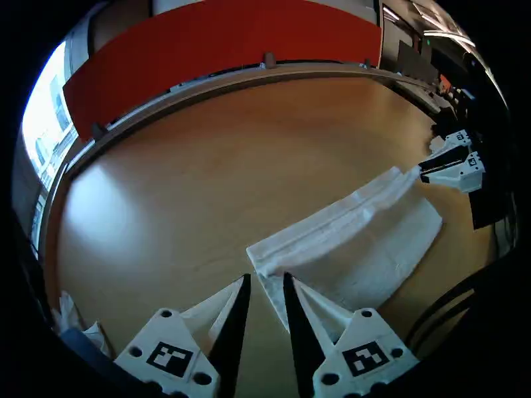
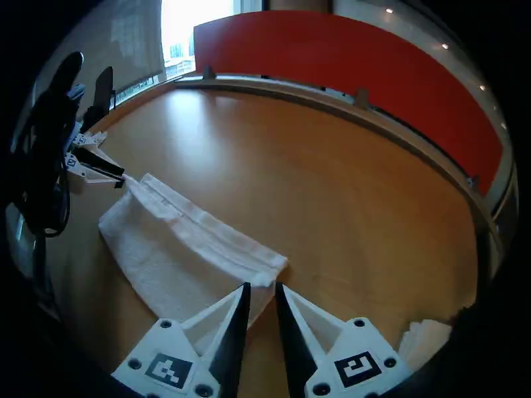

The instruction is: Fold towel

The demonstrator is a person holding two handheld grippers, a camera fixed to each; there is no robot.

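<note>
- One white towel [image 1: 372, 245] lies flat on one wooden table [image 1: 199, 186]. It is folded into a long band with a thicker folded strip along one long edge.
- There are two grippers, one at each end of the towel, and each has two fingers.
- The left gripper [image 1: 265, 280] is at one end corner of the towel. Its fingers stand a narrow gap apart with the corner at their tips. I cannot tell whether they are pressing on the cloth.
- The right gripper [image 2: 261, 286] is at the opposite end corner. It has the same narrow gap and the corner at its tips, and here too I cannot tell whether it has a grip.
- There are four square markers [image 1: 174, 358] up close, one on each finger. They show black-and-white block patterns rather than letters.
- One long red panel [image 1: 219, 40] runs along the table edge beyond the towel.
- One small white pile [image 2: 425, 338] sits near the table edge, well apart from the towel. It is too blurred to identify.
</note>
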